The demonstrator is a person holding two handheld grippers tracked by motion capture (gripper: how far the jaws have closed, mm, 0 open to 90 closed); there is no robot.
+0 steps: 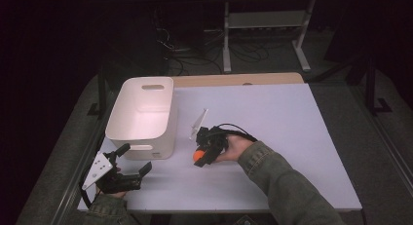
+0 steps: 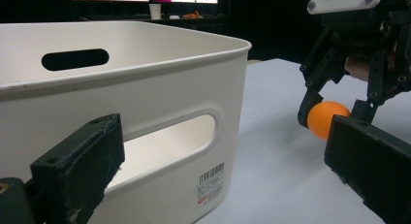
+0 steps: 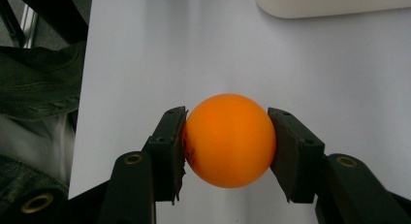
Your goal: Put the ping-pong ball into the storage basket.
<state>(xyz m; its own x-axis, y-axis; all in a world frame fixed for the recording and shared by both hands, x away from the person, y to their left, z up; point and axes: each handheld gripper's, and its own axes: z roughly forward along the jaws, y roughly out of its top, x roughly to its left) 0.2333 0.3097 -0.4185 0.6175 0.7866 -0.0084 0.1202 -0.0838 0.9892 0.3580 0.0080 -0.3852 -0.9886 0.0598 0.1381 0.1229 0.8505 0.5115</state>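
- Centrally, the right claw (image 1: 199,156) is closed on an orange ball (image 1: 197,156), one jaw pressed to each side of it, near the middle of the desk (image 1: 292,137)
- From the right gripper view, the ball (image 3: 228,139) sits squarely between the two black jaws, with the pale desk surface (image 3: 339,64) behind it and small dark print on the ball beside one jaw
- The right hand (image 1: 235,148) reaches in from the lower right in a green sleeve (image 1: 287,186), and a black cable loops over the gripper
- The left claw (image 1: 131,159) is at the near left corner of the desk, its jaws spread wide with nothing between them
- A white plastic bin (image 1: 141,118) stands at the left of the desk, just beyond the left claw and to the left of the ball; it looks empty inside
- From the left gripper view, the bin (image 2: 145,112) is close ahead, showing a handle slot in its near wall, another in the far wall, and a barcode label low on the near wall
- That same view shows the right claw (image 2: 334,118) farther off to the right, holding the ball (image 2: 325,118) just above the desk or on it; which cannot be told
- A grey three-cornered plate (image 1: 96,169) sits on top of the left gripper
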